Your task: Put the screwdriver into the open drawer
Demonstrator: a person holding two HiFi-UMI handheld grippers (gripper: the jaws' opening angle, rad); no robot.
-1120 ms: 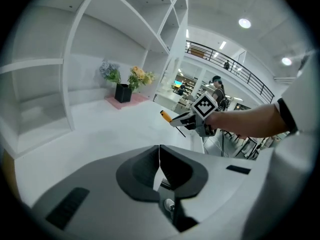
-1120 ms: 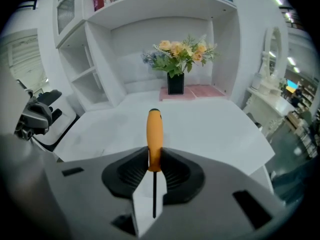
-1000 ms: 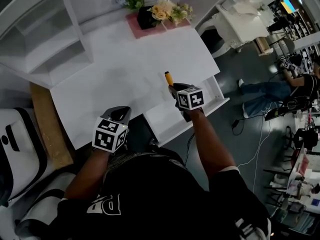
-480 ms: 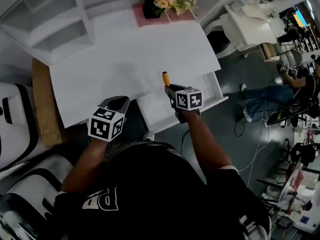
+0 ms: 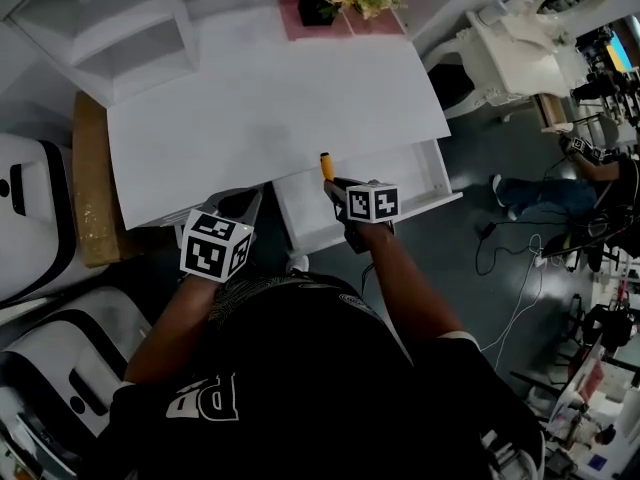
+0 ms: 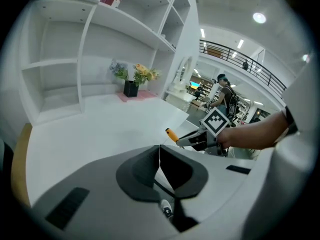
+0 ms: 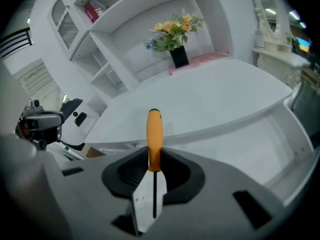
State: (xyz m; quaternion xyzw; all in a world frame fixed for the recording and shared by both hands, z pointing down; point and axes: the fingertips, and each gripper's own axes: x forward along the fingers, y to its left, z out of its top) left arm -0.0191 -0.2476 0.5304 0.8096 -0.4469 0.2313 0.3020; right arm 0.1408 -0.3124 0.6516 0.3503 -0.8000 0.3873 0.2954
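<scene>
Your right claw (image 5: pixel 333 182) is clamped on the screwdriver (image 5: pixel 325 163): in the right gripper view the two jaws press in from either side on the base of the orange handle (image 7: pixel 154 134). Most of the handle sticks out forward past the jaw tips. A thin dark line runs back from it toward the camera, probably the shank. The tool is in the air, resting on nothing. Its tip end points at the front edge of the white desk (image 5: pixel 280 98) just ahead of the claw. The open drawer (image 5: pixel 398 176) lies below and off to the right of the jaws, its pale floor (image 7: pixel 240 144) bare where you can see it. Expect the screwdriver to be light and rigid, so it should not sag or bend in the grip. The smooth round handle looks like it could roll or slip between flat pads, though, and gripped near one end it may try to pivot. A hold nearer the middle of the handle would likely sit steadier, but the present one looks good enough for a short carry. Because it is round, it will probably roll once freed, so letting go low over the drawer floor seems wiser than dropping it from height. Your left claw (image 5: pixel 240 204) hangs to the left of the right one and back from the desk edge. Its jaws are pressed together with nothing between them (image 6: pixel 159 164).
</scene>
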